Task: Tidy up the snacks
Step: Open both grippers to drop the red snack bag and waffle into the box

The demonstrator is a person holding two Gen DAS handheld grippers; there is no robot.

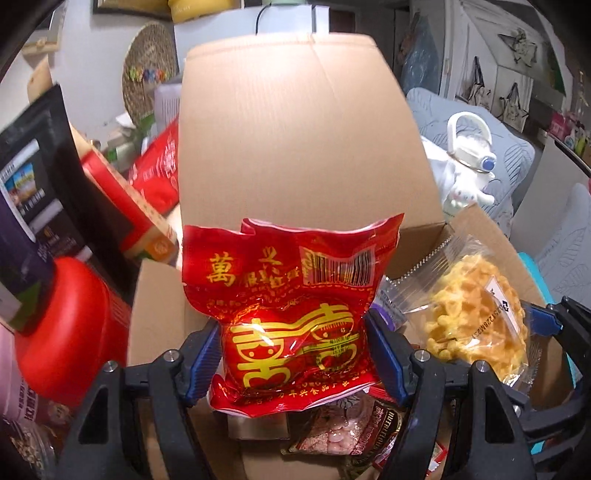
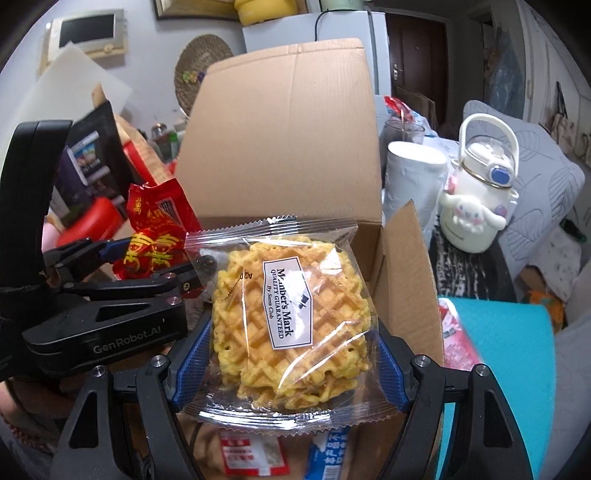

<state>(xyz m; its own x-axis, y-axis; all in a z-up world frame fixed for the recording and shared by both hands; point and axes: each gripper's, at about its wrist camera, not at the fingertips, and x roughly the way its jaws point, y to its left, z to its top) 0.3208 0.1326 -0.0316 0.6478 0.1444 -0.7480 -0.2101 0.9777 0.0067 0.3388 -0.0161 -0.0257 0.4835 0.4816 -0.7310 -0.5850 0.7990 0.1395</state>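
Both loads sit over the open cardboard box (image 1: 295, 129), mid-drop step. Left gripper (image 1: 293, 349) fingers clamp the red snack bag (image 1: 291, 295); right gripper (image 2: 291, 354) fingers clamp the waffle pack (image 2: 288, 306). Next: lower both inside, then spread fingers.

I am in a lived-in home, a cluttered room rather than a shop or lab. A white fridge (image 2: 354, 27) stands at the back beside a dark wooden door (image 2: 415, 55). A round woven mat (image 2: 201, 70) hangs on the wall, and a framed picture (image 2: 88, 33) sits near it. To my right, a grey leaf-patterned cushion (image 2: 546, 173) lies behind a white cartoon-dog water bottle (image 2: 476, 199). White cabinets (image 1: 491, 62) carry star ornaments (image 1: 517, 44). An open cardboard box (image 2: 288, 129) sits among loose snack packets and a red tin (image 1: 70, 325), household clutter all around.
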